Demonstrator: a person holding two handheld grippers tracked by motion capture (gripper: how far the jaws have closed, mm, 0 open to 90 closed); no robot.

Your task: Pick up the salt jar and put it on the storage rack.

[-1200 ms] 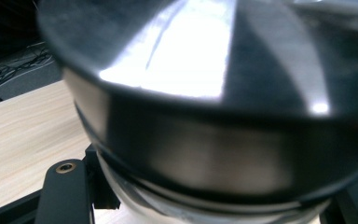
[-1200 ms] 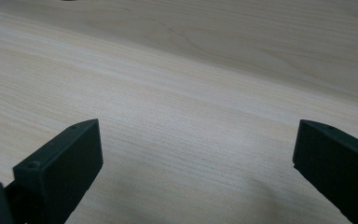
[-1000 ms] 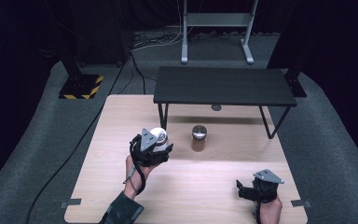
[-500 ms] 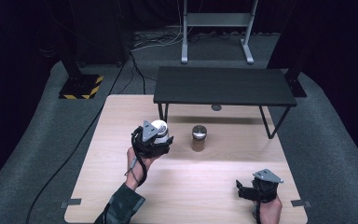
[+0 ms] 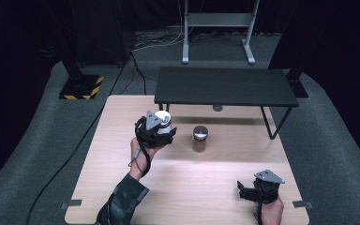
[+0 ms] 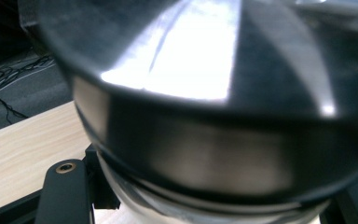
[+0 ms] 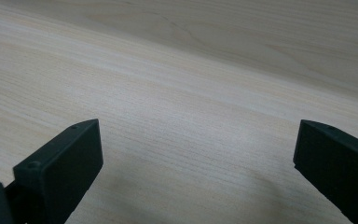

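A shiny lidded metal canister (image 5: 162, 119) is held clamped in the left gripper (image 5: 155, 131) above the wooden table (image 5: 122, 112), a second jar (image 5: 199, 138) is left standing, and the right gripper (image 5: 258, 191) rests spread empty.

From the high view we look forward and down on the whole desk (image 5: 122, 187) from the person's side, far enough back to take in the black shelf (image 5: 225, 86) at its far edge and the floor beyond. Our left gripper view sits very close to a shiny round lid (image 6: 205, 93), blurred by nearness, with a strip of desk at the left edge. Our right gripper view looks low and close along the bare wood. All three views share the desk top.
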